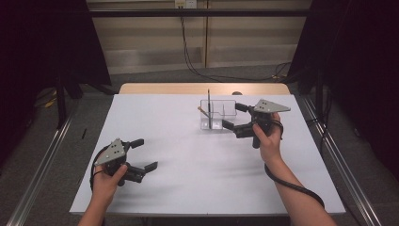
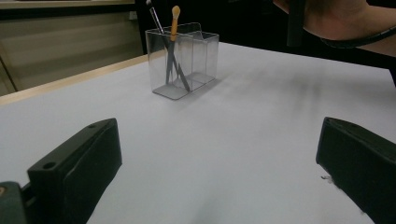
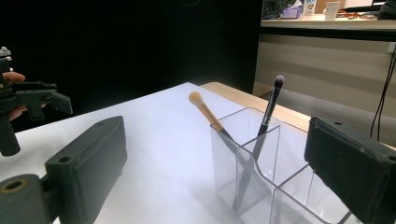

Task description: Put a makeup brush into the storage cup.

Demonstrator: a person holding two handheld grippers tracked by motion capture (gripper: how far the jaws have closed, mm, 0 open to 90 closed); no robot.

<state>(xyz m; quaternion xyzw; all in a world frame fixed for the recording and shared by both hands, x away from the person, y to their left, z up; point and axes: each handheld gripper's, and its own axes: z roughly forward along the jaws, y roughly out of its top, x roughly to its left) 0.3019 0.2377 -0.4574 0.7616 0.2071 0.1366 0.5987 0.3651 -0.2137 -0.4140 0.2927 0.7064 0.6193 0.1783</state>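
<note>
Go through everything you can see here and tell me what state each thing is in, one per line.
Left gripper: open, holding nothing, over the table.
Right gripper: open, empty, beside the clear organizer.
Clear organizer: upright on the table.
Tan-tipped brush: leaning in the end compartment.
Black brush: standing in the same compartment, tip up.

Black two-jaw bodies are being shown on the left gripper (image 1: 144, 154) and the right gripper (image 1: 234, 116), each topped by a grey three-cornered plate dotted with what may be screws. A black cable is being trailed from each. Bare forearms are being seen, sleeveless.
</note>
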